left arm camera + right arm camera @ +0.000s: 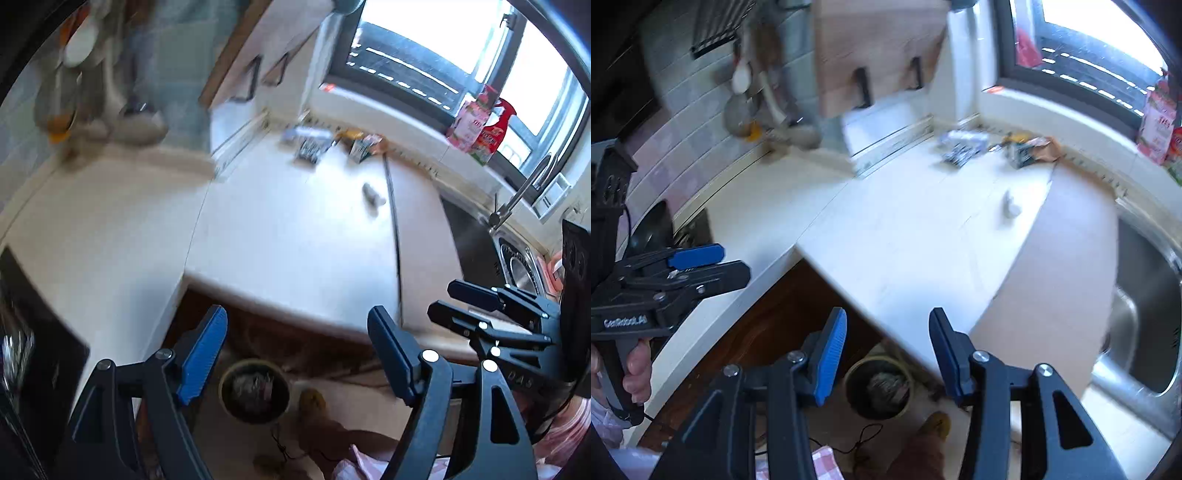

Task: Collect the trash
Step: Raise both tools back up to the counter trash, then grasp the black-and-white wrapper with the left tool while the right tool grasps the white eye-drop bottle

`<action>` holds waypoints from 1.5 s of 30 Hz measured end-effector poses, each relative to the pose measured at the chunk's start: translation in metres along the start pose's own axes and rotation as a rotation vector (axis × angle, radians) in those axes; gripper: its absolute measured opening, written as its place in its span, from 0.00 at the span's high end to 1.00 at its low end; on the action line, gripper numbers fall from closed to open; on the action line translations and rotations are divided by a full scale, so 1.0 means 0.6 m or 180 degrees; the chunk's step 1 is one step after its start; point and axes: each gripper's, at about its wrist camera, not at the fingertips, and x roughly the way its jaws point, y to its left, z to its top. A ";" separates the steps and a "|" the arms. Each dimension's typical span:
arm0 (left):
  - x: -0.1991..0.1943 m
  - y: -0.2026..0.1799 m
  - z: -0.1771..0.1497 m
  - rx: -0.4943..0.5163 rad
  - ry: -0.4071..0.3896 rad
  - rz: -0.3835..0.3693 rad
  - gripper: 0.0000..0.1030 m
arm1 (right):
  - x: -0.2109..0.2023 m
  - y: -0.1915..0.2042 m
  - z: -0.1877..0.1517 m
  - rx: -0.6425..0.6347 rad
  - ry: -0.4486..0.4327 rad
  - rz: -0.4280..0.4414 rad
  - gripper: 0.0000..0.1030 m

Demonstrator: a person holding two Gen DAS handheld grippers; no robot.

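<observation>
Your two grippers hang over the front edge of the pale L-shaped stone countertop, whose broad middle lies bare. The left gripper is released, blue pads apart with nothing between them; the right gripper is likewise spread and empty. The trash sits far back near the window wall: a crumpled dark-printed wrapper, a small tilted carton and, nearer, a small white scrap. On the floor below the counter edge stands a round olive-rimmed bin holding crumpled waste. Only the right view shows your hand on the left handle; only the left shows the faucet. The steel sink lies to the right.
</observation>
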 end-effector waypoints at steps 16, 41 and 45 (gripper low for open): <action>0.236 -0.115 0.268 0.0564 0.0111 0.0197 0.25 | 0.116 -0.252 0.233 0.0506 0.0257 -0.0182 0.55; 0.518 -0.107 0.412 0.0656 0.0642 0.0403 0.25 | 0.356 -0.318 0.272 0.0173 0.0787 -0.0181 0.76; 0.555 -0.095 0.426 0.0573 0.0679 0.0393 0.25 | 0.360 -0.352 0.283 0.0451 0.0637 -0.0159 0.76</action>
